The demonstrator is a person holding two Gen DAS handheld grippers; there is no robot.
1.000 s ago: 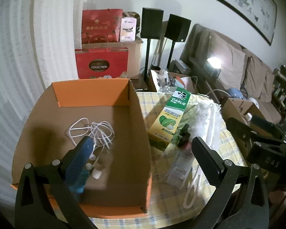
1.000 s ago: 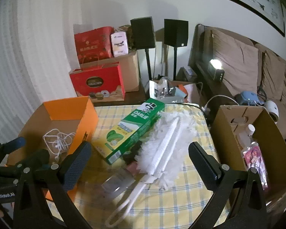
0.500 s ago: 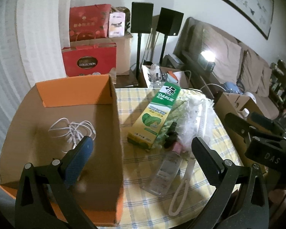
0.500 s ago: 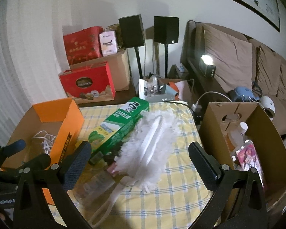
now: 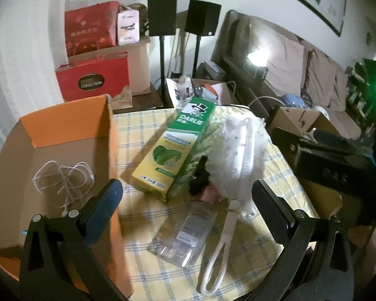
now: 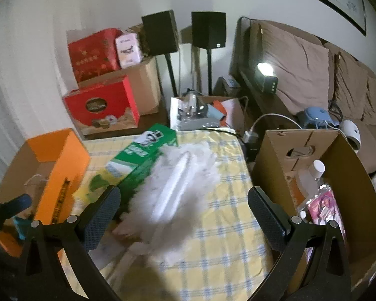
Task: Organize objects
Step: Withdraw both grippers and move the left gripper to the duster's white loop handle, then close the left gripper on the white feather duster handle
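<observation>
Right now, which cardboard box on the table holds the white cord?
The orange-flapped box on the left; the tangled white cord lies inside. The plain brown box holds bottles.

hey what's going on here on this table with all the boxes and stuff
A person is sorting household items with two handheld tongs. Both the left tongs and the right tongs are open and empty, held above the yellow checked tablecloth. A tangled white earphone cable already lies in the orange cardboard box. Left on the table are a green Darlie toothpaste carton, a fluffy white duster and a clear plastic bottle. The brown cardboard box on the right holds a white-capped bottle.
</observation>
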